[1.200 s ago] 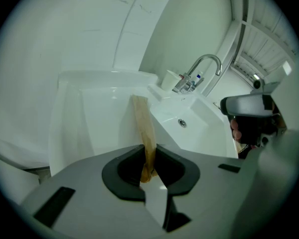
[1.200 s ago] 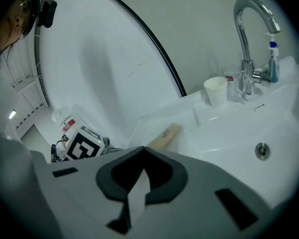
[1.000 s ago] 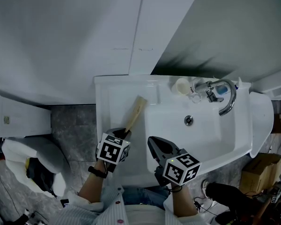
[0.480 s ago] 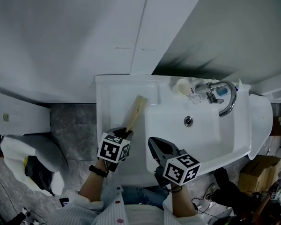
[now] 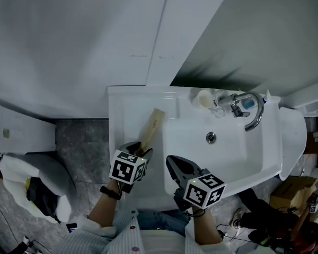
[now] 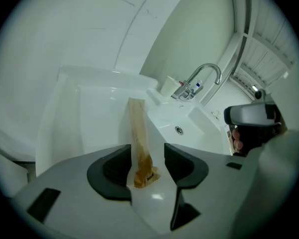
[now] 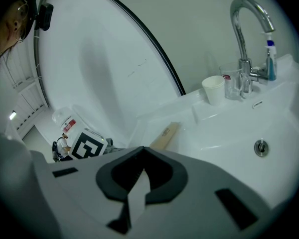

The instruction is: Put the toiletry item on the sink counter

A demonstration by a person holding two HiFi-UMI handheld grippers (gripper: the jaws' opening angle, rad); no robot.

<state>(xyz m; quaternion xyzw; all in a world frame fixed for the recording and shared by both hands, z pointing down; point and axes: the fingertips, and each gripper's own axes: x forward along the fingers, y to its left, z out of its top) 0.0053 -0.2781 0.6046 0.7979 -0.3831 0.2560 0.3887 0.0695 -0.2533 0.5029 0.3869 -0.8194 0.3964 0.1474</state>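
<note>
The toiletry item [image 5: 152, 124] is a long tan paper packet. It lies flat on the white sink counter [image 5: 124, 110], left of the basin, pointing away from me. My left gripper [image 5: 140, 152] sits at the packet's near end. Its jaws have just been opening and now stand wide on either side of the packet [image 6: 137, 133], pads off it. In the left gripper view, that gripper [image 6: 147, 154] has a gap on both sides of the packet's end. My right gripper [image 5: 174, 165] hovers over the counter's front edge, shut and empty, its tips [image 7: 142, 154] touching.
A chrome faucet [image 5: 253, 113], a paper cup [image 5: 204, 98] and a clear glass [image 5: 220, 102] stand at the back of the basin, whose drain [image 5: 211, 137] is in the middle. A toilet [image 5: 21, 132] is to the left, a cardboard box [image 5: 292, 191] on the floor at right.
The left gripper's jaws have spread apart and let go of the tan packet, which stays on the counter. Neither hand has shifted.
</note>
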